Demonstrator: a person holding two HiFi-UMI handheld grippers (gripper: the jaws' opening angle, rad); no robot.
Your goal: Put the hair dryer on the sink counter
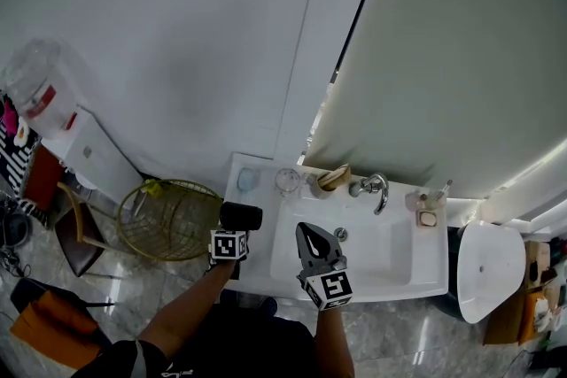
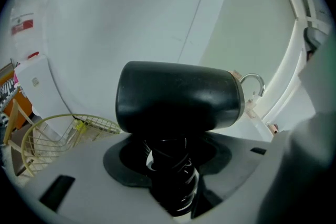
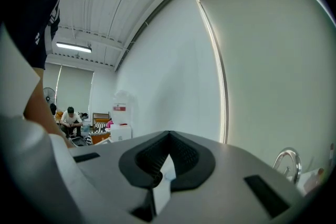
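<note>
The black hair dryer [image 1: 241, 216] hangs just over the left end of the white sink counter [image 1: 266, 272]. My left gripper [image 1: 234, 231] is shut on its handle, with the barrel lying crosswise above the jaws. In the left gripper view the barrel [image 2: 178, 105] fills the middle, and the handle with its wound cord [image 2: 170, 165] sits between the pads. My right gripper [image 1: 305, 231] hovers over the basin's front left part, pointing level, its jaws closed tip to tip with nothing held [image 3: 168, 136].
At the counter's back stand a glass cup [image 1: 287, 181], a chrome faucet [image 1: 376, 189] and a soap dish [image 1: 428, 217]. A wire basket [image 1: 168, 219] sits left of the counter, a water dispenser [image 1: 53, 115] farther left, and a toilet [image 1: 489, 266] on the right.
</note>
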